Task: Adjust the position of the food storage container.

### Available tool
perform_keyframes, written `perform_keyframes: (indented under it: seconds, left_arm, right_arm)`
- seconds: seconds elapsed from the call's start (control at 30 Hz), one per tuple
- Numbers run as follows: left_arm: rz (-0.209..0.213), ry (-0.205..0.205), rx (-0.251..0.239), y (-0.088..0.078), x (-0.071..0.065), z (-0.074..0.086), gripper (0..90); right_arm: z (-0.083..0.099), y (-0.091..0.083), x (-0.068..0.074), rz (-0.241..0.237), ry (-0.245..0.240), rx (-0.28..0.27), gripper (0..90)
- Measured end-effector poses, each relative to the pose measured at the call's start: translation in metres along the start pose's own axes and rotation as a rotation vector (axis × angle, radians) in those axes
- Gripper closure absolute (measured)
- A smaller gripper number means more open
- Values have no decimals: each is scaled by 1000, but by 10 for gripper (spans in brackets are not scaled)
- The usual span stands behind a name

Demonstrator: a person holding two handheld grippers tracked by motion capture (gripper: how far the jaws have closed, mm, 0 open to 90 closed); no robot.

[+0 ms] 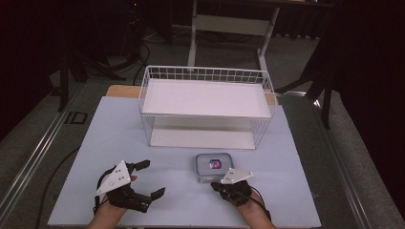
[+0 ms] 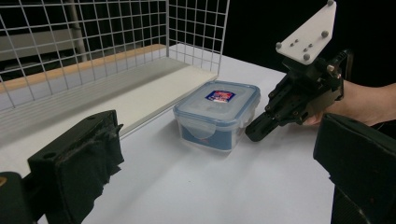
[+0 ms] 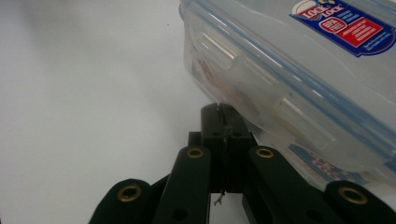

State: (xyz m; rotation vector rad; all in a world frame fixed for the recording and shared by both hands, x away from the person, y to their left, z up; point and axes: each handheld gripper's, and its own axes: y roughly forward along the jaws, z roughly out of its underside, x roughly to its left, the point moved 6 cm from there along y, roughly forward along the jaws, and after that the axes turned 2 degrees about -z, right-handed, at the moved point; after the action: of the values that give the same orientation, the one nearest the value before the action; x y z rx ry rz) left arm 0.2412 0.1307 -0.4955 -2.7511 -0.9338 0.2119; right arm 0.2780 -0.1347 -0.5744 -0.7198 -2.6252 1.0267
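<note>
While right gripper (image 3: 223, 122) pinches container (image 1: 213, 164) edge | left gripper (image 1: 148, 179) spread

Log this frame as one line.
left hand-held gripper: open, idle | right hand-held gripper: shut, tips at container edge | container: lid on, before wire rack

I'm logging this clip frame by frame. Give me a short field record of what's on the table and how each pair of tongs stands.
surface: pale table
rack: white wire shelf rack, far side of the table
container: clear box with blue-rimmed lid, in front of the rack, lid on
left tongs: open, holding nothing, left of the container
right tongs: shut, tips at the container's near side
</note>
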Motion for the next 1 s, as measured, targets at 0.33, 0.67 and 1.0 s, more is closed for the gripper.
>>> perform_keyframes:
  seconds: [0.33, 0.67, 1.0]
  left_arm:
    - [-1, 2, 2, 1, -1, 0, 18]
    - [-3, 0, 5, 2, 0, 1, 18]
    - [0, -4, 8, 2, 0, 2, 18]
  right_arm:
    - [17, -26, -12, 45, -15, 36, 900]
    - [28, -50, -72, 200, 97, -1, 900]
    - [13, -32, -81, 194, 162, -18, 900]
